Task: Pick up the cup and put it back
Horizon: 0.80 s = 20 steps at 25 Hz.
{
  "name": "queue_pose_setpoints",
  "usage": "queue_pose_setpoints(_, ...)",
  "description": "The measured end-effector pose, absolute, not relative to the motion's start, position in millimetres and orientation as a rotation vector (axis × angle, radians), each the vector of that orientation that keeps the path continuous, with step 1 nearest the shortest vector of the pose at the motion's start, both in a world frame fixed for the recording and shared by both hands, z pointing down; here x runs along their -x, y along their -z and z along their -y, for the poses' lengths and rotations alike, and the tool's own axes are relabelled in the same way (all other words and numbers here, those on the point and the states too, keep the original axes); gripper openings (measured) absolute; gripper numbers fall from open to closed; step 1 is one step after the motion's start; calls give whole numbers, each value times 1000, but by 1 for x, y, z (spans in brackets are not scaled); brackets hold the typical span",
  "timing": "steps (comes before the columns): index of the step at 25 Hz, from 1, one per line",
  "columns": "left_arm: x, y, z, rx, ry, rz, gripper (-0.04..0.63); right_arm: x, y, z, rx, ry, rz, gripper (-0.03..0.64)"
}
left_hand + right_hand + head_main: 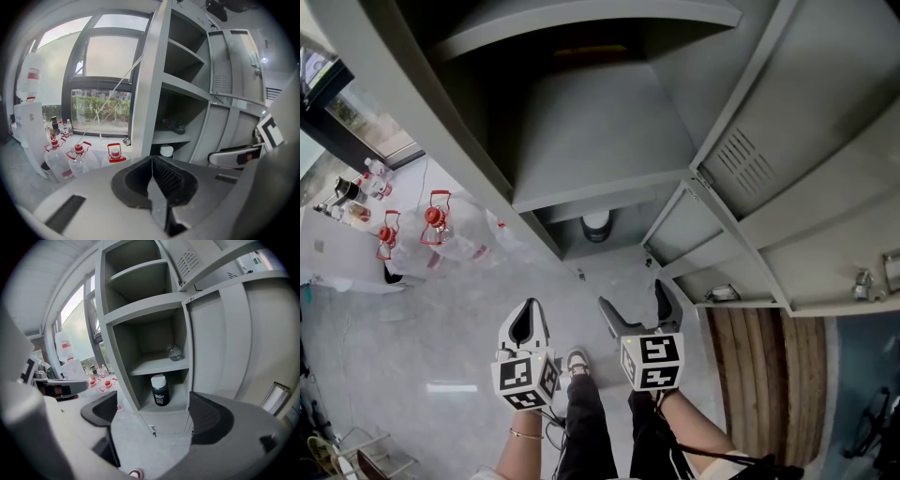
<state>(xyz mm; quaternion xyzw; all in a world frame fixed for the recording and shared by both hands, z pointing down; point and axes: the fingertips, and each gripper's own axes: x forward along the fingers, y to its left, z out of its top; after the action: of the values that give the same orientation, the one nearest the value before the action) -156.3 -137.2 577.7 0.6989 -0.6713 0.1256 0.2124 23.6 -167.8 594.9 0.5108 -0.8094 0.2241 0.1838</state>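
Cup (160, 390): it stands upright in the lowest open compartment (177, 401) of the locker (105, 310), well ahead of both of your tools and touched by neither.
Cup, shape and material: a straight-sided dark cylinder with a pale printed label and a white, cap-like lid. The wall looks smooth and rigid, probably plastic or coated metal.
Cup, handling: judge it stiff and fairly light, though you cannot tell whether it is filled. The smooth side may slip under the pads, and so tall and narrow a form tips if you nudge it near the top.
Cup, where to hold: take the dark body at mid-height, below the lid, with one pad on each side. The lid may be loose, so keep off it.
Right hand-held gripper (152, 416): its jaws are spread wide and frame the cup from a distance, with nothing between them. The black pads are ribbed.
Left hand-held gripper (152, 161): its jaws are pressed together on nothing, the ribbed pads meeting along one seam.
Locker: grey painted sheet metal with flat shelves and a door swung open, louvre slots near its top.
Shelf above (157, 365): it carries a small round clear object (174, 352), glass-like, which you cannot identify.
Floor (441, 309): pale, speckled and glossy. Clear water bottles (436, 220) with red caps stand to your left.
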Motion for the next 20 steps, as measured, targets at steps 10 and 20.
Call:
queue_pose_setpoints(10,158,-590,137,-1926,-360,1857,9,-19,-627,179,-1417,-649,2268,453)
queue_pose_setpoints(20,168,-612,140,-1940,-370,1865,9,-7,-660,209,-1405,-614,2288,453)
